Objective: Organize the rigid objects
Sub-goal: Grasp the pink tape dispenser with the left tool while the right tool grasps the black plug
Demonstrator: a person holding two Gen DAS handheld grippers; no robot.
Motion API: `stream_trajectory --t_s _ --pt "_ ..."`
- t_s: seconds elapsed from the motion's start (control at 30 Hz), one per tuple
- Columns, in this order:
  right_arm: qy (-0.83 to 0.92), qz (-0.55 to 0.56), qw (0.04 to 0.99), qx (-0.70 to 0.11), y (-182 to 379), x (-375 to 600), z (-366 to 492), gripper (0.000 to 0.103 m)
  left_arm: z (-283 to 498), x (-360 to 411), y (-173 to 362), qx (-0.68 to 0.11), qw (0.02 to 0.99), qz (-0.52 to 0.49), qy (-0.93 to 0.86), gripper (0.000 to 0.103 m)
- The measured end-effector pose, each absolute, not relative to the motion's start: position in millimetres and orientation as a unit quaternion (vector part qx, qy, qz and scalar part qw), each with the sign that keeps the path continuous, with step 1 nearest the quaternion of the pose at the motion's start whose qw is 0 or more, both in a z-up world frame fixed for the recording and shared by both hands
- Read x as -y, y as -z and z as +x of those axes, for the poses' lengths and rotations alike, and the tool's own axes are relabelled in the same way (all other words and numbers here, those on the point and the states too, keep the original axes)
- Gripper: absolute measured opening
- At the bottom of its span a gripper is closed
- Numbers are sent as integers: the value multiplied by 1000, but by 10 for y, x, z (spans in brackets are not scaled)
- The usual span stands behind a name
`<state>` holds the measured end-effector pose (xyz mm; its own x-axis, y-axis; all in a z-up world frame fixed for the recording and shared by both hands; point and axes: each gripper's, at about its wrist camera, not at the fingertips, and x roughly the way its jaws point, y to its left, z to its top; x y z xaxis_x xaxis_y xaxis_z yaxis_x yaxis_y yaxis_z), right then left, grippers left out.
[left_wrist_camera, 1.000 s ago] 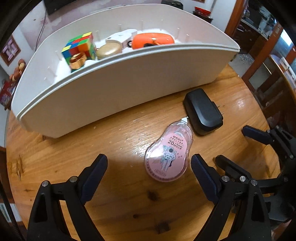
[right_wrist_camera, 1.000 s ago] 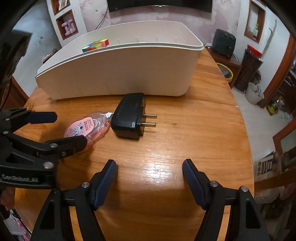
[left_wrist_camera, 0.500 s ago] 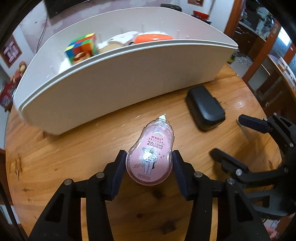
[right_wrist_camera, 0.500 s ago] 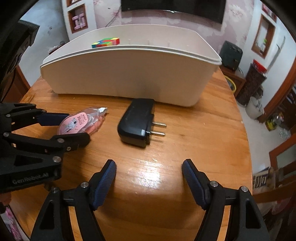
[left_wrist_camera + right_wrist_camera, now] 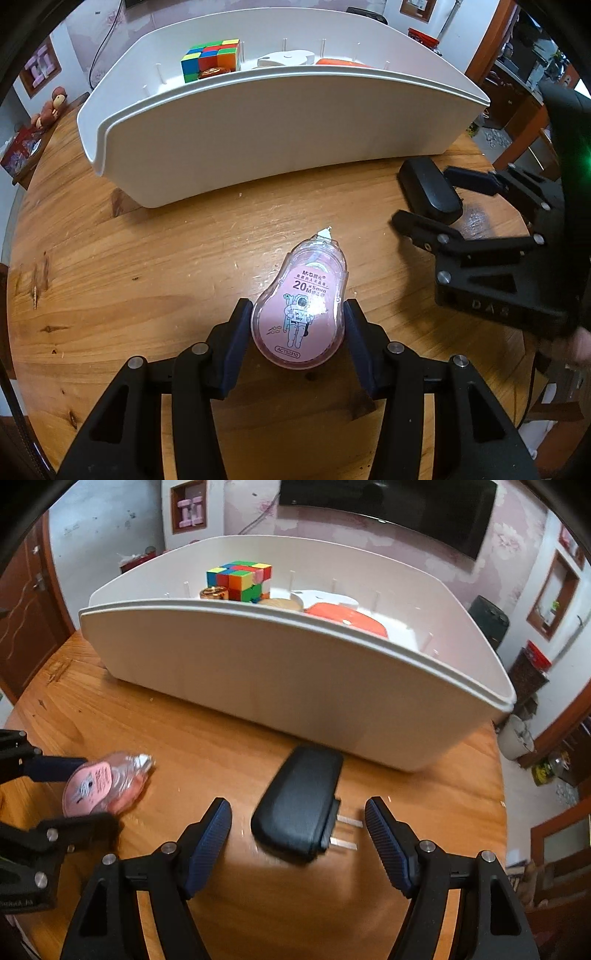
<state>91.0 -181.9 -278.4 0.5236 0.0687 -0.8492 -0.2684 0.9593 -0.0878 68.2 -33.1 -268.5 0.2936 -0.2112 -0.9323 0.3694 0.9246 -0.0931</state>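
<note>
My left gripper (image 5: 295, 328) is shut on a pink correction tape dispenser (image 5: 300, 302), held just above the wooden table (image 5: 147, 266); the dispenser also shows in the right wrist view (image 5: 99, 788). My right gripper (image 5: 297, 830) is open, with its fingers on either side of a black plug adapter (image 5: 299, 803) that lies on the table; the adapter also shows in the left wrist view (image 5: 430, 188). A white bin (image 5: 280, 122) stands behind, holding a colour cube (image 5: 212, 59), a gold tin (image 5: 214, 592), a white object (image 5: 286, 59) and an orange case (image 5: 343, 622).
The round table's edge (image 5: 498, 775) lies to the right of the bin. The right gripper's body (image 5: 498, 273) stands close to the right of the dispenser. Room furniture surrounds the table.
My left gripper closed on the tape dispenser and lifted it slightly. My right gripper moved forward until its open fingers flank the plug adapter.
</note>
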Motion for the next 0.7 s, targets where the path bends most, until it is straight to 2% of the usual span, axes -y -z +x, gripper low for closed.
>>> stream_trajectory --t_s 0.13,0.17,0.23,0.4,0.7 --pt "-130 -101 862 -479 2794 1869 989 76 753 334 2705 -569 800 59 182 53" --pt "-141 -93 859 -483 2801 1893 1009 73 753 331 2704 -570 799 57 183 53" --pt "-155 -86 859 -480 2780 1952 1016 50 776 333 2709 -571 799 52 182 53" --pt "-165 -66 855 -487 2729 2001 982 44 868 349 2737 -574 798 42 178 53" --pt "-181 33 851 -492 2545 2118 830 44 925 329 2745 -580 795 27 174 53"
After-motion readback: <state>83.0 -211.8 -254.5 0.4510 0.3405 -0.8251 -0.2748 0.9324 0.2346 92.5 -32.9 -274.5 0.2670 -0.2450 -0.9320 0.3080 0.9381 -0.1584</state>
